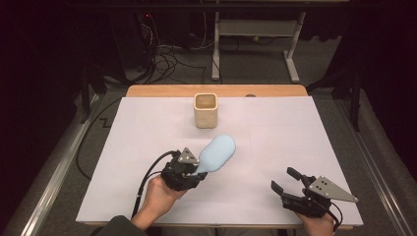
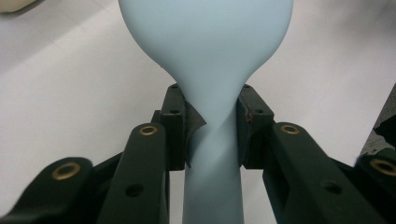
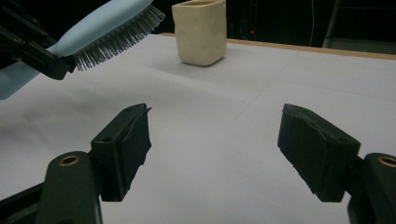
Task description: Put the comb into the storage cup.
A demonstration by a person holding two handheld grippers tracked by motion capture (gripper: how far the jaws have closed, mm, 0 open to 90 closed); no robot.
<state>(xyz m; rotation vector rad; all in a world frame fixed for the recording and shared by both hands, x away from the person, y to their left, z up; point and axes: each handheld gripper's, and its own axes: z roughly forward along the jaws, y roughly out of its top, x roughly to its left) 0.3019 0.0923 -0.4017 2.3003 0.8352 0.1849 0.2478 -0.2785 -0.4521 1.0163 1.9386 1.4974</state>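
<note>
A light blue hairbrush [image 1: 218, 153] is held above the white table, bristles facing down and to the right. My left gripper [image 1: 198, 169] is shut on its handle [image 2: 212, 135], and the brush head [image 2: 205, 32] points toward the far side. In the right gripper view the hairbrush [image 3: 109, 28] hangs at upper left with its bristles showing. A cream square cup [image 1: 205, 110] stands upright at the table's far middle, also the cup [image 3: 200, 30] in the right gripper view. My right gripper [image 1: 284, 180] rests near the front right edge, open and holding nothing; the right gripper [image 3: 215, 149] has its jaws wide apart.
The white table top [image 1: 295, 132] has a wooden strip [image 1: 162, 91] along its far edge. Beyond it are cables [image 1: 167, 59] on the floor and a white desk frame [image 1: 255, 29]. Dark surroundings flank both sides.
</note>
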